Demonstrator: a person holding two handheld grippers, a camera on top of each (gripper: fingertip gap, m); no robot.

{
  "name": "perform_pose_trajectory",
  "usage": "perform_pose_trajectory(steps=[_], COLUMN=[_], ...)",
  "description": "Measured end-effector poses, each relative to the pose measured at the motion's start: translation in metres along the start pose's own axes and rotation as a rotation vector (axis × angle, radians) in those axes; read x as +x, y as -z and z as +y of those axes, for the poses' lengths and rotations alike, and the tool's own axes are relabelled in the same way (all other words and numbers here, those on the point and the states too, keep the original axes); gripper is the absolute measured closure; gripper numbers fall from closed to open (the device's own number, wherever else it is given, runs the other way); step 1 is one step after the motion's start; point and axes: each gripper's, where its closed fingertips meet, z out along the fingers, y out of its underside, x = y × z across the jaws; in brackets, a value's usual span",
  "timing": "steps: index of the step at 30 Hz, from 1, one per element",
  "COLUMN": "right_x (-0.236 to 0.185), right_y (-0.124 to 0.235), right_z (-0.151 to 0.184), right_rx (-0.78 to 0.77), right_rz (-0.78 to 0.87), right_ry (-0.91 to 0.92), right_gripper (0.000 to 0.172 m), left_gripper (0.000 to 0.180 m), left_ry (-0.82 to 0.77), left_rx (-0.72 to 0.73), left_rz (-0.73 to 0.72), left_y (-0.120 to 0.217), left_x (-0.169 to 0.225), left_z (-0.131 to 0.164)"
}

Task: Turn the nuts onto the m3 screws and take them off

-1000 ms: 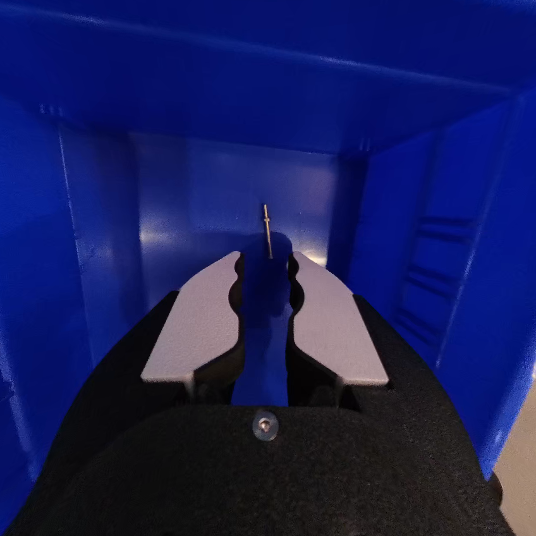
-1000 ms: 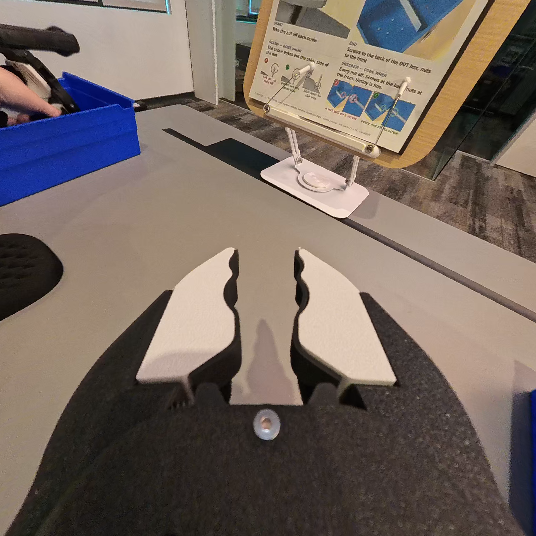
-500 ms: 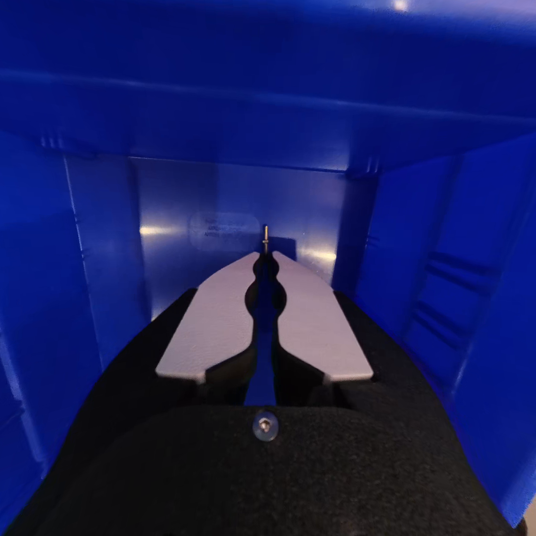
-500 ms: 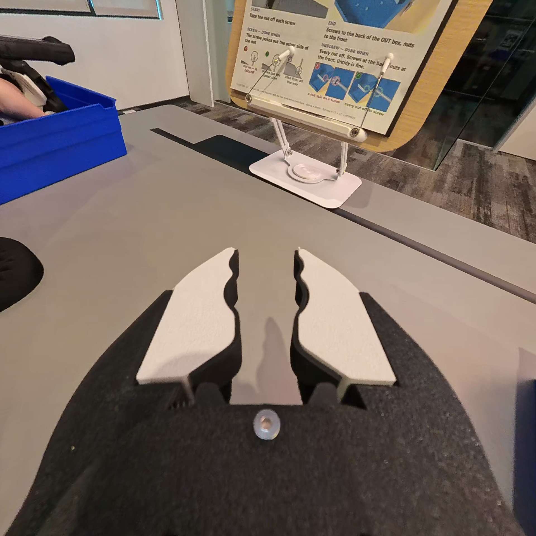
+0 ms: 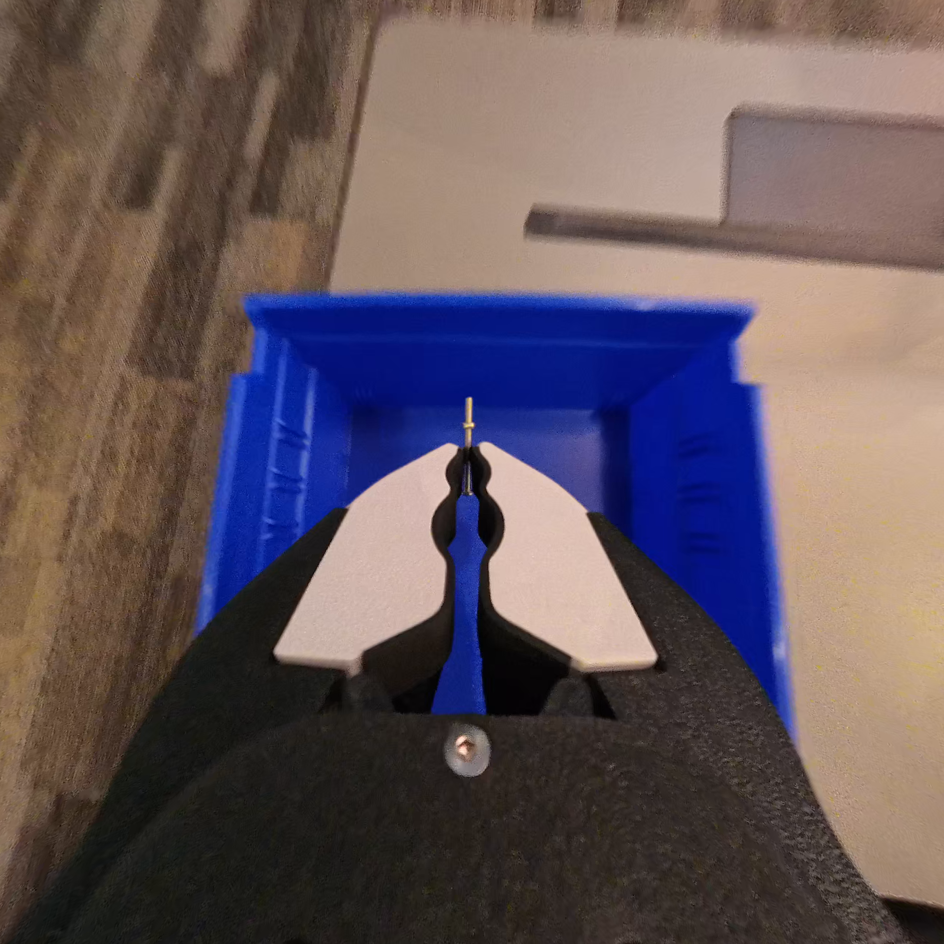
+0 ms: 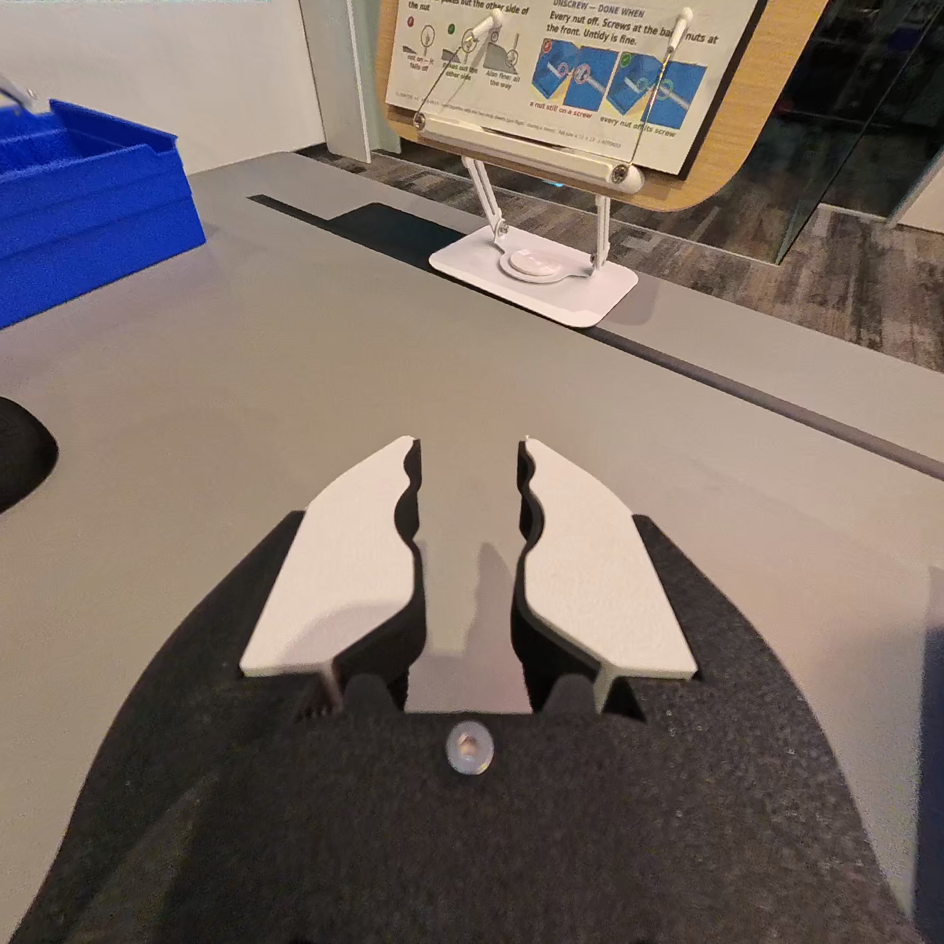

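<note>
The left gripper (image 5: 468, 445) hangs above a blue bin (image 5: 265, 459) in the middle of its frame, its two pale fingers (image 5: 398, 521) closed to a thin slit and pinching a slim brass-coloured screw (image 5: 468, 408). The screw's shank points away from the camera past the fingertips, and a small nut (image 5: 468, 425) sits partway along it. The screw's near end lies between the pads, and nothing under it touches it. The bin floor beneath looks bare as far as the blurred picture tells. The bin stands at the left edge of a pale table (image 5: 562, 153), with patterned carpet (image 5: 127, 255) filling the left of the frame.

The right gripper (image 6: 469, 444) sits low over a grey tabletop (image 6: 306, 357), its fingers (image 6: 352, 551) spread wide with only table between them. It holds nothing. A blue bin (image 6: 92, 204) is at the upper left of that frame, well apart from it, and a white stand (image 6: 536, 276) carrying a printed sheet (image 6: 551, 61) is at the upper centre.

So the screw is lifted with its nut on it, and the right gripper touches neither
</note>
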Motion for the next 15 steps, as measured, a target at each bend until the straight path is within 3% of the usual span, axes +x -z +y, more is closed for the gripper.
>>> perform_pose_trajectory(steps=[1, 5, 9, 12, 15], right_x=[-0.001, -0.006, -0.008, -0.011, -0.020], right_y=[-0.002, -0.006, -0.010, -0.013, -0.017], right_z=[0.000, 0.001, 0.002, -0.005, -0.009], right_rx=[0.001, -0.008, -0.034, -0.009, 0.031], right_rz=[-0.006, -0.009, 0.001, -0.003, -0.037], right_ry=[-0.008, 0.015, 0.071, 0.076, 0.067], right_gripper=[0.136, 0.137, 0.137, 0.138, 0.139], left_gripper=[0.177, 0.178, 0.178, 0.178, 0.178], left_ry=[-0.006, -0.063, -0.120, -0.106, -0.104], left_rx=[0.065, 0.308, 0.498, 0.623, 0.686], left_rz=[0.009, 0.044, 0.106, 0.197, 0.327], left_y=[0.018, 0.095, 0.156, 0.181, 0.187], left_x=[0.002, 0.025, 0.071, 0.123, 0.190], left_z=[-0.015, -0.070, -0.100, -0.099, -0.073])
